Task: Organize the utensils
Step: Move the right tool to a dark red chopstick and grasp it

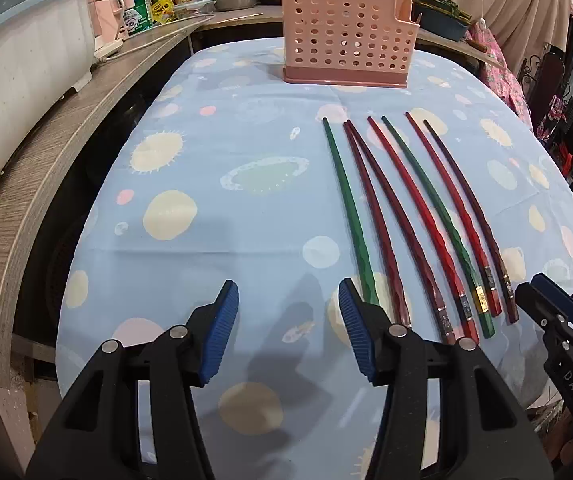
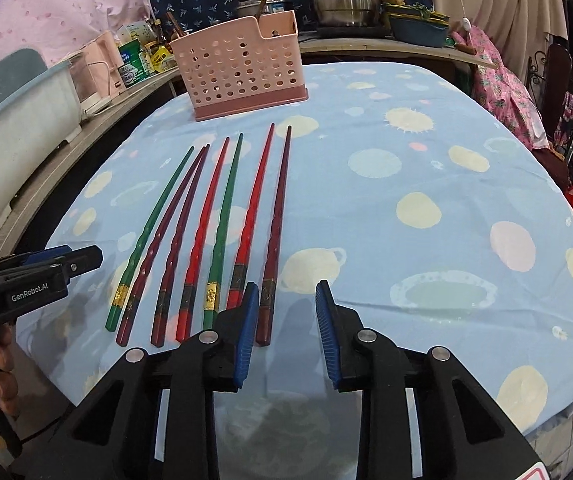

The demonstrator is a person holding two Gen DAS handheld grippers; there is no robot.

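Chopsticks (image 1: 414,220): seven, laid side by side on the blue patterned cloth (image 1: 206,240) over the tabletop, thick ends at the near edge, tips pointing to the far edge. Colours: two green, the rest red or dark maroon. Two maroon ones touch at the tips, I think; fisheye blurs it. Pink perforated holder (image 1: 346,36) stands upright at the far edge, apart from the tips. Left gripper (image 1: 288,308) hovers at the near edge, jaws released, nothing between them, right pad just beside the leftmost green stick. Right gripper (image 2: 286,308) likewise spread and empty, beside the rightmost maroon stick.
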